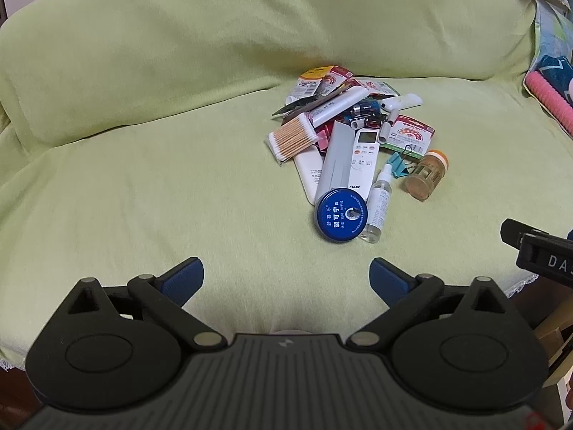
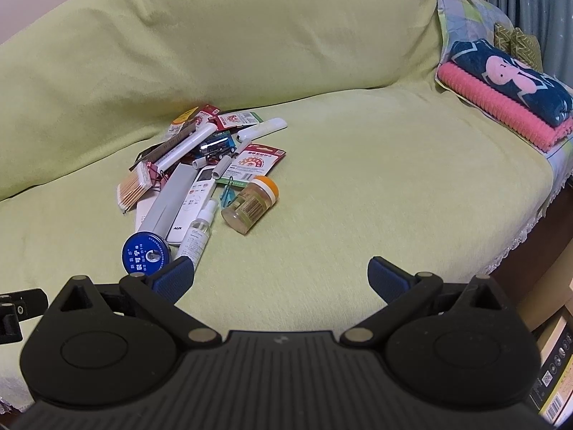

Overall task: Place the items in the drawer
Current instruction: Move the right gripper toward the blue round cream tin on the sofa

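A heap of small items lies on a green-covered sofa seat [image 1: 143, 186]. Nearest me are a round blue tin [image 1: 341, 215] [image 2: 146, 253], a clear spray bottle [image 1: 379, 204] [image 2: 199, 231] and an amber jar with an orange lid [image 1: 428, 175] [image 2: 250, 203] on its side. Behind them lie a white remote [image 1: 363, 157] [image 2: 191, 202], a grey flat case [image 1: 335, 159], cotton swabs [image 1: 292, 138] [image 2: 133, 188], a white tube [image 1: 338, 105] and red packets [image 1: 410, 134]. My left gripper [image 1: 286, 277] stands open and empty, short of the tin. My right gripper [image 2: 281, 277] is open too, right of the heap. No drawer is in view.
The sofa back [image 2: 250, 36] rises behind the heap. Folded pink and dark blue towels [image 2: 508, 89] sit on the right armrest. The seat's front edge with lace trim [image 2: 519, 236] drops off at the right, with boxes [image 2: 555, 358] below.
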Demonstrator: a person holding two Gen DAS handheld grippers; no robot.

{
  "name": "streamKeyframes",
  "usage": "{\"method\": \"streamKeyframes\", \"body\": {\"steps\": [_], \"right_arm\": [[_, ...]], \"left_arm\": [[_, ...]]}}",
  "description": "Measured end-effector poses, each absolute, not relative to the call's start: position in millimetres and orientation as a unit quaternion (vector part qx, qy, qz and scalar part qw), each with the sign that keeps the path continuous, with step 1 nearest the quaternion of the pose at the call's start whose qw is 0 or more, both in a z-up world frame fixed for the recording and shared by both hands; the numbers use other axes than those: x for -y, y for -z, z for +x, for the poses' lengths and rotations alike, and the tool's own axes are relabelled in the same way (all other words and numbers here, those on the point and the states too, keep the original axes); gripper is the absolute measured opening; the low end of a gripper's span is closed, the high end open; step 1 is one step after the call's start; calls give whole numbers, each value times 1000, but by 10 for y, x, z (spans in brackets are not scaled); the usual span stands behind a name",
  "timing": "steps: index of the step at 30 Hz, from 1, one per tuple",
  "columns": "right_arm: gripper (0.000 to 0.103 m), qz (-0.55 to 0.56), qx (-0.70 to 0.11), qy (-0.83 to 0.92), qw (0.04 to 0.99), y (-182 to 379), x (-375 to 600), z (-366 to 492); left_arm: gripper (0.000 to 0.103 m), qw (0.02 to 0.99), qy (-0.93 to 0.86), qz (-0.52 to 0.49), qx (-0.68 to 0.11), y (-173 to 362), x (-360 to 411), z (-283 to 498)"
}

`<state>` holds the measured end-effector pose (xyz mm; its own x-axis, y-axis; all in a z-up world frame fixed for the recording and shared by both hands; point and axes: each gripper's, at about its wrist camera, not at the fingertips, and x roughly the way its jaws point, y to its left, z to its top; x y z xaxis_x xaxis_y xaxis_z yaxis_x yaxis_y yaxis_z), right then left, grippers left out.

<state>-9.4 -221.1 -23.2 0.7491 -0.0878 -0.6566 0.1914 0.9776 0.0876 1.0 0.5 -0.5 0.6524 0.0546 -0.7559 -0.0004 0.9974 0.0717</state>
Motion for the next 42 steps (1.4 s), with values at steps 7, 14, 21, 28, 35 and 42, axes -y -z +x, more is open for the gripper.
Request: {"method": "streamKeyframes", "body": {"steps": [7, 14, 21, 28, 35, 42], "right_arm": [[102, 65, -358, 62, 929, 312, 2261, -37], [102, 60, -389, 56, 917, 537, 2171, 205], [102, 68, -399, 26, 914, 604, 2013, 458], [98, 56, -396, -18, 916, 639, 1691, 861], [90, 61, -404, -41, 912, 722, 1483, 1227], [64, 76, -425, -60, 900, 876, 1452, 1440]], "left_arm": [[100, 906, -18, 29, -421, 81, -33, 103], [100, 895, -27, 21, -445, 274, -206, 316], [100, 887, -39, 8, -460, 404, -429, 480], [100, 884, -54, 8, -464, 530, -574, 607], [99, 882, -51, 15, -468, 612, -651, 792], [99, 882, -42, 9, -469, 696, -700, 979]]}}
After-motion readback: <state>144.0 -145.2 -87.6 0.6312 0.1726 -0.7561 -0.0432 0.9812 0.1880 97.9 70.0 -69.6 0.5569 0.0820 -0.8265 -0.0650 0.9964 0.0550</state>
